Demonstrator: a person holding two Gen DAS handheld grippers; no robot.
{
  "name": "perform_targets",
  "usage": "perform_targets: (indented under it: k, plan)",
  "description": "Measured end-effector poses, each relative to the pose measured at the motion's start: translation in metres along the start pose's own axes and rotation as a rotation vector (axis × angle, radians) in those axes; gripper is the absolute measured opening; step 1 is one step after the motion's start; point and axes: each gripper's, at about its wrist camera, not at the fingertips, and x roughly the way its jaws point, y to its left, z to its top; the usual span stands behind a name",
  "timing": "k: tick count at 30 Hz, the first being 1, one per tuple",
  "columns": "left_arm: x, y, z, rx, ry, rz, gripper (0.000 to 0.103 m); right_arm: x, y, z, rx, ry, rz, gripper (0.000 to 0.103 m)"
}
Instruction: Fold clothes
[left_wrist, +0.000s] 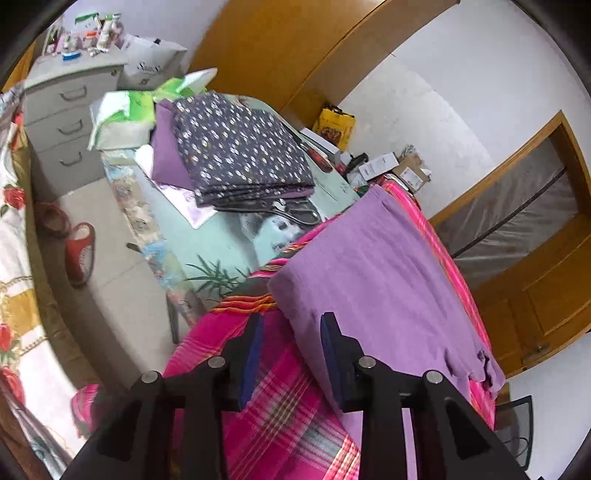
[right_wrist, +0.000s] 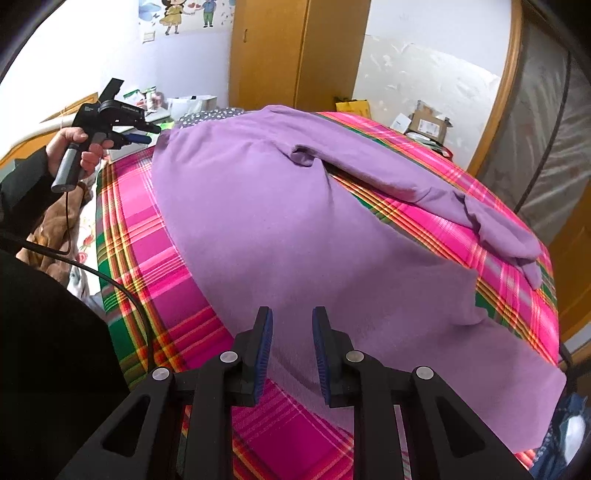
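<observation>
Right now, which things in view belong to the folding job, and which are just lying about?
In the job:
purple garment, spread flat
pink plaid cloth beneath it
left gripper, open
right gripper, open

Lying about:
folded dotted fabric
red slippers
grey drawer unit
cardboard boxes

- My right claw: black angular arms, blue ribbed pads, four round silver pivot pins across the linkage.
- My left claw: the same build, black with dark blue pads and silver pins.
- From the right view, it has a grey handle with a black cable.
- My sleeve is black.
</observation>
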Motion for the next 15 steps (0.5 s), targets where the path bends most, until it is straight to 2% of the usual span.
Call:
perform_targets:
  k: [6,8,15]
  plan:
    - [0.01,0.002,0.004,-0.022,-0.005,-0.027,0.032,0.004,0.001,0.002,-0.012,0.015,0.001,0.023]
    - [0.01,0.003,0.004,-0.023,-0.017,-0.014,0.012,0.007,0.0,0.001,-0.01,0.023,-0.001,0.023]
    - [-0.005,0.006,0.001,0.016,-0.065,0.024,0.008,0.012,-0.003,-0.001,0.001,0.04,-0.013,0.023]
